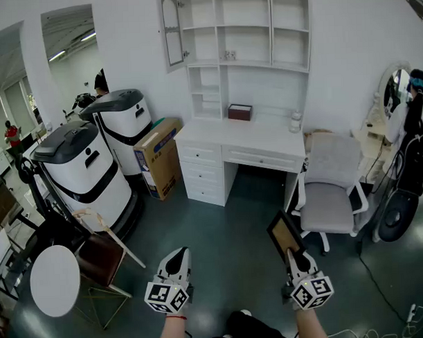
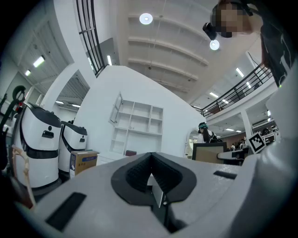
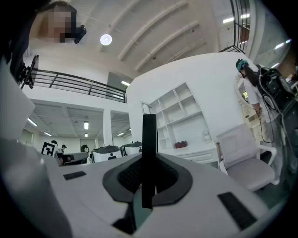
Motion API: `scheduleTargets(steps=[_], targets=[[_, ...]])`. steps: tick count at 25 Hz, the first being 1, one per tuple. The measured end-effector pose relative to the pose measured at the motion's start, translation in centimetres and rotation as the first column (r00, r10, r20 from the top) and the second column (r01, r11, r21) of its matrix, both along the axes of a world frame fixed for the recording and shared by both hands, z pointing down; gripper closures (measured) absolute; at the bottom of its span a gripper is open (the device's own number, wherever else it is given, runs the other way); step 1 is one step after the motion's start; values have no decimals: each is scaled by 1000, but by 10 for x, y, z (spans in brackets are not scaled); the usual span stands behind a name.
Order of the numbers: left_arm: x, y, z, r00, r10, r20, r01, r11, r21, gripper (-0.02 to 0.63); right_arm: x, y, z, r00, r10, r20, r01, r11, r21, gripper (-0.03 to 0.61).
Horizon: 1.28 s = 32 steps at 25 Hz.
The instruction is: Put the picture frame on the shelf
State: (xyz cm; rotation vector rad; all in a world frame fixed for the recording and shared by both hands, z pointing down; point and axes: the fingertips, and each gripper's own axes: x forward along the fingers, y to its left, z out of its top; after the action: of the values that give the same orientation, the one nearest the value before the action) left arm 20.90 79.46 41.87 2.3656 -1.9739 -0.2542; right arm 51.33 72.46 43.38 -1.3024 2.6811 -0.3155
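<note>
The right gripper (image 1: 292,256) is clamped on the lower edge of the picture frame (image 1: 284,233), which stands upright above its jaws in mid-air over the floor, well short of the white shelf (image 1: 243,46) and the desk (image 1: 238,139) under it. The left gripper (image 1: 178,255) is level beside it, jaws pressed together with nothing between them.

The head view shows the frame tilted, with a dark border round a brown panel. In the right gripper view the picture frame (image 3: 149,139) is only a dark vertical bar, seen edge-on between the 2 pads of the right gripper (image 3: 148,180). The left gripper view looks past the left gripper (image 2: 151,173) and catches the picture frame (image 2: 208,152) face-on at the right, brown inside its dark border.

A dark red box (image 1: 239,112) sits at the back edge of the desk, a jar (image 1: 295,122) near its back right corner. The cardboard box (image 1: 159,156) on the floor has a blue label, too small to read.
</note>
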Motion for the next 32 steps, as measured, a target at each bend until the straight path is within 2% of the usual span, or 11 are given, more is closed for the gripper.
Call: scheduleTargets(steps=[4, 8, 13, 25, 32], targets=[[-12, -8, 0, 1000, -17, -13, 17, 1000, 7, 611, -9, -10, -3, 1000, -5, -9, 6, 1000, 14, 545], [-16, -30, 1, 1000, 4, -8, -4, 1000, 8, 611, -24, -28, -2, 1000, -9, -8, 9, 1000, 21, 545], [-32, -72, 7, 1000, 12, -2, -12, 1000, -1, 611, -42, -71, 5, 1000, -10, 2, 10, 1000, 20, 545], [-64, -284, 2, 1000, 11, 16, -11, 1000, -9, 611, -94, -284, -2, 996, -81, 29, 80, 996, 47, 545], [-69, -405, -6, 1000, 14, 1, -14, 1000, 10, 611, -105, -404, -7, 995, -98, 29, 97, 994, 43, 545]])
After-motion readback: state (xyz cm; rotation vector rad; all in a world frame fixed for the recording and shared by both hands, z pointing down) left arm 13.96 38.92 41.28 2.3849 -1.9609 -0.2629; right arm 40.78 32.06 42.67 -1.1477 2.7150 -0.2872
